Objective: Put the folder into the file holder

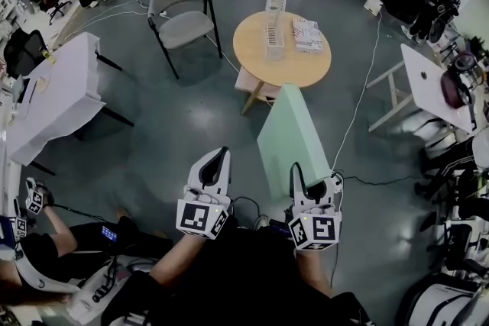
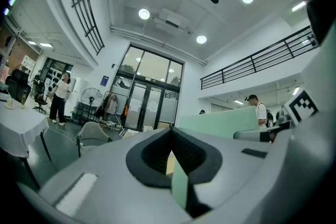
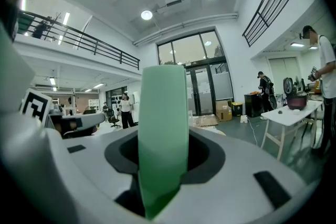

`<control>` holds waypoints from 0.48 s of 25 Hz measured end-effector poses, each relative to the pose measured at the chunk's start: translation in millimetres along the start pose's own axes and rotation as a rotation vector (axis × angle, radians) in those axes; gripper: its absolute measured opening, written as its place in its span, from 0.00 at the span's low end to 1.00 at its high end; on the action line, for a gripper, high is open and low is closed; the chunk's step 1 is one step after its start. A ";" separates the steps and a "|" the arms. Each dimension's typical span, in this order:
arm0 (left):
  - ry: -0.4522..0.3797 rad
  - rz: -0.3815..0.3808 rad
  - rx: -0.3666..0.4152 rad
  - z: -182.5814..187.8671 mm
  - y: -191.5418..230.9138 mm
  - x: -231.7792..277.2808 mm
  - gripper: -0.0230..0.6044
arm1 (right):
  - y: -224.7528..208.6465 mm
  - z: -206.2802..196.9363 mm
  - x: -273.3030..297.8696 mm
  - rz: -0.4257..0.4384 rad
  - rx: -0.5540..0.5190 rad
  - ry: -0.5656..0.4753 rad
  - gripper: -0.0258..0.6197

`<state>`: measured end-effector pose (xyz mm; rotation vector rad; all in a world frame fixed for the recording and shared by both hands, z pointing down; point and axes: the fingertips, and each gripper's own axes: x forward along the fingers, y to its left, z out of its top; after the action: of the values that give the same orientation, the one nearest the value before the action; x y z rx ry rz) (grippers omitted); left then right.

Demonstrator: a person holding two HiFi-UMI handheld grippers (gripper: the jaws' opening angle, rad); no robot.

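Folder (image 1: 290, 137): mint green, matt, smooth; card or plastic, cannot tell which.
Right gripper (image 1: 315, 183): white matt plastic shell, black matt lining round the jaws.
Round table (image 1: 252, 57): pale wood top, smooth.
File holder (image 1: 275, 30): looks like white mesh.
Floor (image 1: 191, 126): grey, smooth, faint sheen.
Chair (image 1: 179, 19): grey matt seat, black metal legs.

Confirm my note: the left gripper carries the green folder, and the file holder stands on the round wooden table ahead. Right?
Wrong gripper: the right gripper carries the green folder; the right gripper view shows it clamped between the jaws. The file holder does stand on the round wooden table ahead.
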<state>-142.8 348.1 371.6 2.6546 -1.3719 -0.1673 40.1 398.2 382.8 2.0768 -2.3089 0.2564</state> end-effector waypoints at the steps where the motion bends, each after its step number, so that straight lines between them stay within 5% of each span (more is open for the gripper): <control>1: 0.004 -0.005 0.002 2.4 7.1 2.6 0.05 | 4.4 1.5 6.1 -0.006 0.001 -0.001 0.27; 12: 0.006 -0.056 -0.017 0.4 40.6 8.4 0.05 | 29.2 5.6 30.4 -0.055 -0.011 -0.030 0.27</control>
<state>-170.6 318.1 378.3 2.6788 -1.2893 -0.1757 8.3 370.3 378.1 2.1499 -2.2598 0.2118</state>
